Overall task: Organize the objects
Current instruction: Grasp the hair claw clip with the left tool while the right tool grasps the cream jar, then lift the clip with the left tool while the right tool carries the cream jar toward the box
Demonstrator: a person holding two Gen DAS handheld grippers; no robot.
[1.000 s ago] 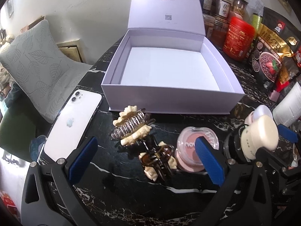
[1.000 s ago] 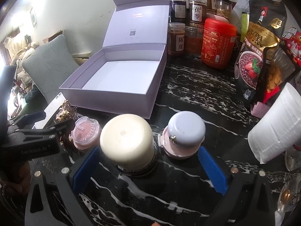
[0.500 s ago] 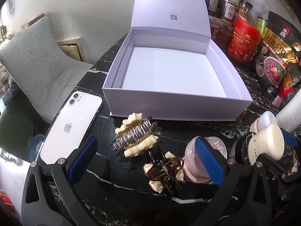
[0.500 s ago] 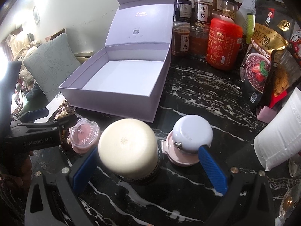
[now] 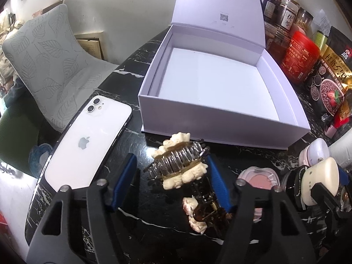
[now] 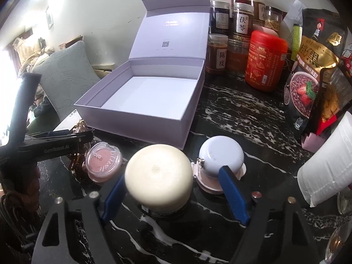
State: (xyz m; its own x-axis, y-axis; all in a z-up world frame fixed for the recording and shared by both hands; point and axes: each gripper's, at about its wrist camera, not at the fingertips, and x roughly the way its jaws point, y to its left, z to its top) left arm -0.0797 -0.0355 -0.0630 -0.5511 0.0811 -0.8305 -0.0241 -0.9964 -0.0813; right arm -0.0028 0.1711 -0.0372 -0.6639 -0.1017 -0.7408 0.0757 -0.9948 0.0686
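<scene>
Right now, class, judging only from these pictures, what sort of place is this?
Probably a home dining or living room: a black marble-patterned table crowded with labelled clear food jars, and a grey leaf-patterned cushion beside it.

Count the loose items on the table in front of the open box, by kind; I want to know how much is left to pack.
Hair claw clips: 2
Blush compact: 1
Cream-lidded jar: 1
Lavender-lidded jar: 1
Phone: 1
Total: 6

Red canister [image 6: 265, 60], oat bag [image 6: 312, 74], cushion [image 5: 50, 63]
</scene>
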